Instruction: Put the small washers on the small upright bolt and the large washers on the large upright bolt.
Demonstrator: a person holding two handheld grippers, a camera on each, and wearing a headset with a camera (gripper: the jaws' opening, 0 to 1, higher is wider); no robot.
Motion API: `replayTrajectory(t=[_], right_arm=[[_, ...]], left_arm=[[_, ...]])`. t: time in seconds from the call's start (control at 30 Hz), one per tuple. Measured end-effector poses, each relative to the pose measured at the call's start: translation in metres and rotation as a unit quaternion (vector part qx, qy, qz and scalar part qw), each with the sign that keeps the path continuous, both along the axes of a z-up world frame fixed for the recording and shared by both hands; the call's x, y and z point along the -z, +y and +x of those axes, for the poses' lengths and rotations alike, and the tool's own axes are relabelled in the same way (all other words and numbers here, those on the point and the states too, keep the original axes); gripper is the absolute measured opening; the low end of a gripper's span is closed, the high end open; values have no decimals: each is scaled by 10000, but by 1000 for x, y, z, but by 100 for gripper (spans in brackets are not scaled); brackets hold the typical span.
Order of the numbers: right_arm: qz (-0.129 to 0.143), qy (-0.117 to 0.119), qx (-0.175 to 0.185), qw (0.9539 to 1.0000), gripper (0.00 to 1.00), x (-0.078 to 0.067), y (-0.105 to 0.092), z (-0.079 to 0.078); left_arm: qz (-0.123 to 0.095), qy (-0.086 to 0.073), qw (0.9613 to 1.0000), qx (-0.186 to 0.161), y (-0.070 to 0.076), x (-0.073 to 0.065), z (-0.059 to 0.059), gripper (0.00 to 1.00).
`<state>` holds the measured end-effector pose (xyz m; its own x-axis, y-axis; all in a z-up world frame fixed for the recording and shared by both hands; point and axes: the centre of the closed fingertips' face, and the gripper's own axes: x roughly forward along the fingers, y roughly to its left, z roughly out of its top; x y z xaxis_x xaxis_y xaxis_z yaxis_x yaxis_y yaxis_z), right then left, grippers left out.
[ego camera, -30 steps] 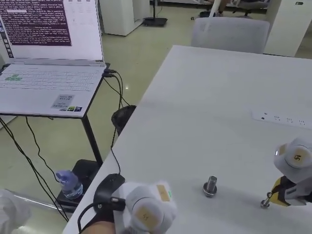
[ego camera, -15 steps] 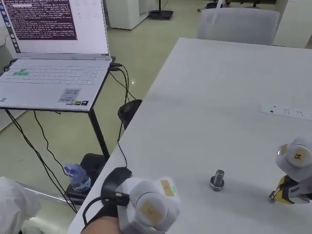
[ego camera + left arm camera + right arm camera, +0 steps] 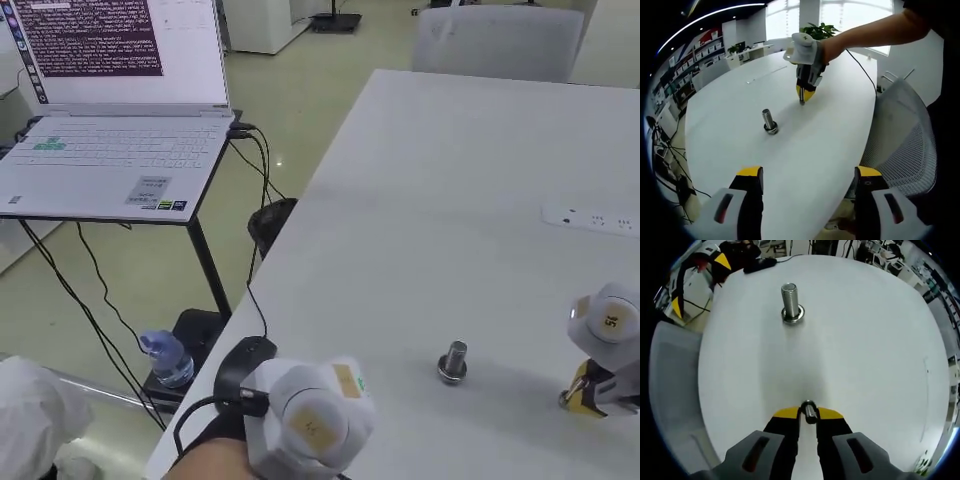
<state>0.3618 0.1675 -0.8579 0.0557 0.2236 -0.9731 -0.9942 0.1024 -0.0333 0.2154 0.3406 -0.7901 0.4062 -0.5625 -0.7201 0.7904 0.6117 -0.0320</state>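
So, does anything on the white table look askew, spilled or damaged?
Nothing looks damaged or spilled. The large silver steel bolt stands upright with a washer ring at its foot. The one unusual thing: the small silver bolt sits pinched by the right gripper, not standing free.

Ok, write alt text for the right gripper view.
The right gripper grips the small bolt on the white table. Farther ahead the large bolt stands upright, apart from it.
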Motion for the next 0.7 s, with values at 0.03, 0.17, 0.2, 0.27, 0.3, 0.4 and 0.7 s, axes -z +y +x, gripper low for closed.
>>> replayTrajectory(t=[0.03,0.17,0.2,0.27,0.3,0.4,0.7], right_arm=[[-2,-2,3,10000,13,0,0,0],[-5,-20,-18,10000,13,0,0,0],[-6,-19,-8,10000,13,0,0,0],[-17,-27,-27,10000,14,0,0,0],[-12,-33,-29,10000,14,1,0,1],[2,-57,-66,10000,15,2,-2,4],[119,-57,-59,9999,19,1,-2,6]], left_arm=[[-2,6,10000,1,0,0,0,74],[-9,4,10000,15,-1,1,-1,73],[-4,12,10000,19,-1,1,-2,73],[17,14,10000,33,-1,1,-2,73],[18,12,10000,33,-1,0,-2,73],[15,0,10000,41,-2,-1,-2,73],[46,-10,10000,29,-2,-2,-5,72]])
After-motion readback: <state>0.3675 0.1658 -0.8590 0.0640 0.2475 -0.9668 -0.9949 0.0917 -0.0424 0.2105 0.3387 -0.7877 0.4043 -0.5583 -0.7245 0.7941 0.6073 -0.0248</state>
